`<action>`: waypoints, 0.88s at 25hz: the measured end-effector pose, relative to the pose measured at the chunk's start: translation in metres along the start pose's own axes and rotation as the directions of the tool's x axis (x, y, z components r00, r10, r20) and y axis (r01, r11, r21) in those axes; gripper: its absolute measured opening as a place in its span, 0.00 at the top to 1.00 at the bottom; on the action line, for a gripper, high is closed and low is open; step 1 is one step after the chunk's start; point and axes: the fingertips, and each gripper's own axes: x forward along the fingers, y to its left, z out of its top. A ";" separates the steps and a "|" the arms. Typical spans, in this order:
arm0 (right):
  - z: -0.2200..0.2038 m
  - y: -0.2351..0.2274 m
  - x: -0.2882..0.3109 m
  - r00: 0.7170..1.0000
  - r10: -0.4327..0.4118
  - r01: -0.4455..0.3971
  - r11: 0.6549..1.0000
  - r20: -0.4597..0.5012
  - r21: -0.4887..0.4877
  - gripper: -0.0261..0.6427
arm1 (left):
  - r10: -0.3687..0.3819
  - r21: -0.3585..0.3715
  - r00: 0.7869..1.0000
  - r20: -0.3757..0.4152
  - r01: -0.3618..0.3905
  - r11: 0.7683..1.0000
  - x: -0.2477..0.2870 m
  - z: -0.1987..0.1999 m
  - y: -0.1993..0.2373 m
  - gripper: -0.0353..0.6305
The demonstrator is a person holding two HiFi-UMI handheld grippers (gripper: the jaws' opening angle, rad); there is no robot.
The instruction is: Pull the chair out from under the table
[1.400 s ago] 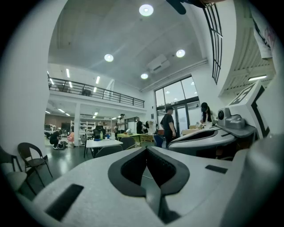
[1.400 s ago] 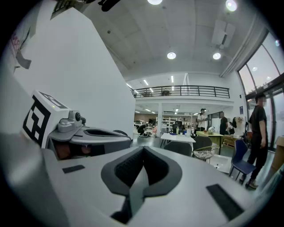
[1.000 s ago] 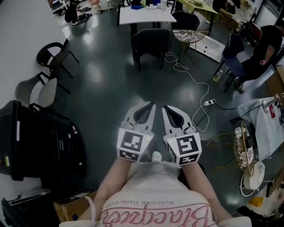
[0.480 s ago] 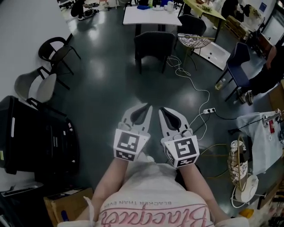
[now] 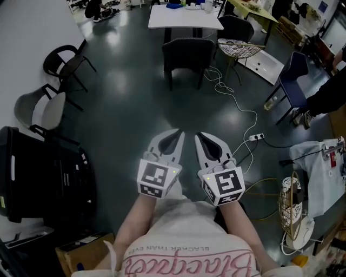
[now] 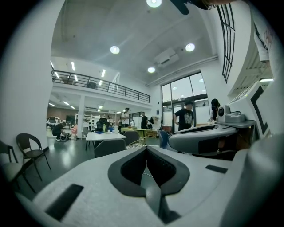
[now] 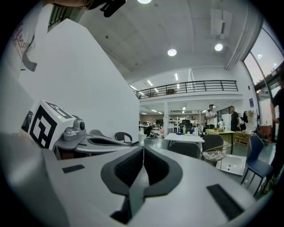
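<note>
A dark chair [image 5: 187, 54] stands pushed up to the near side of a white table [image 5: 184, 16] at the far end of the floor. My left gripper [image 5: 180, 131] and right gripper [image 5: 198, 134] hang side by side in front of me, well short of the chair, over bare floor. Both are shut with nothing between their jaws. The left gripper view shows its closed tips [image 6: 146, 147] pointing toward the chair [image 6: 108, 147] and table [image 6: 104, 135]. In the right gripper view the closed tips [image 7: 143, 147] point the same way, with the chair [image 7: 185, 149] to their right.
A wire basket stand [image 5: 238, 47] is right of the chair. From it a white cable [image 5: 238, 108] trails to a power strip [image 5: 257, 123]. Black chairs [image 5: 67, 62] and a grey one [image 5: 40, 111] line the left wall, above a black case [image 5: 43, 167]. A blue chair [image 5: 294, 81] and a person [image 5: 330, 92] are at right.
Both grippers, still side by side and shut, have moved forward over the floor toward the chair and table. The person at the right has shifted toward the frame edge.
</note>
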 end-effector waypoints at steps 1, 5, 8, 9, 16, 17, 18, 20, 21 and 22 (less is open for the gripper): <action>0.000 -0.007 0.008 1.000 -0.002 0.002 1.000 -0.002 0.003 0.95 | -0.003 -0.009 1.000 -0.002 0.003 1.000 0.009 -0.001 0.006 0.94; -0.001 -0.031 0.047 1.000 0.002 -0.002 1.000 -0.005 0.014 0.95 | -0.018 -0.026 1.000 0.005 0.018 1.000 0.050 0.003 0.034 0.94; -0.001 -0.045 0.080 1.000 0.015 -0.015 1.000 -0.018 0.001 0.95 | -0.034 -0.031 0.999 0.006 0.034 0.999 0.081 0.007 0.058 0.94; 0.001 -0.050 0.092 1.000 0.016 -0.016 1.000 -0.020 -0.004 0.95 | -0.038 -0.034 0.999 0.007 0.038 0.999 0.091 0.009 0.067 0.94; 0.018 -0.094 0.165 1.000 -0.016 0.016 1.000 -0.012 0.003 0.95 | -0.069 -0.026 0.997 0.016 0.069 0.997 0.155 0.027 0.126 0.94; 0.021 -0.099 0.175 1.000 -0.020 0.020 1.000 -0.010 0.005 0.95 | -0.075 -0.021 0.997 0.014 0.075 0.997 0.163 0.029 0.134 0.94; 0.023 -0.103 0.185 1.000 -0.024 0.024 1.000 -0.009 0.005 0.95 | -0.081 -0.018 0.997 0.013 0.081 0.997 0.170 0.030 0.141 0.94; 0.026 -0.110 0.203 0.999 -0.031 0.031 1.000 -0.006 0.005 0.95 | -0.090 -0.017 0.996 0.017 0.090 0.996 0.182 0.033 0.156 0.94; 0.027 -0.113 0.211 0.999 -0.034 0.034 0.999 -0.005 0.007 0.95 | -0.093 -0.015 0.995 0.019 0.094 0.996 0.188 0.034 0.162 0.94; 0.028 -0.116 0.219 0.999 -0.036 0.036 0.999 -0.005 0.009 0.95 | -0.096 -0.014 0.995 0.019 0.096 0.995 0.195 0.034 0.168 0.94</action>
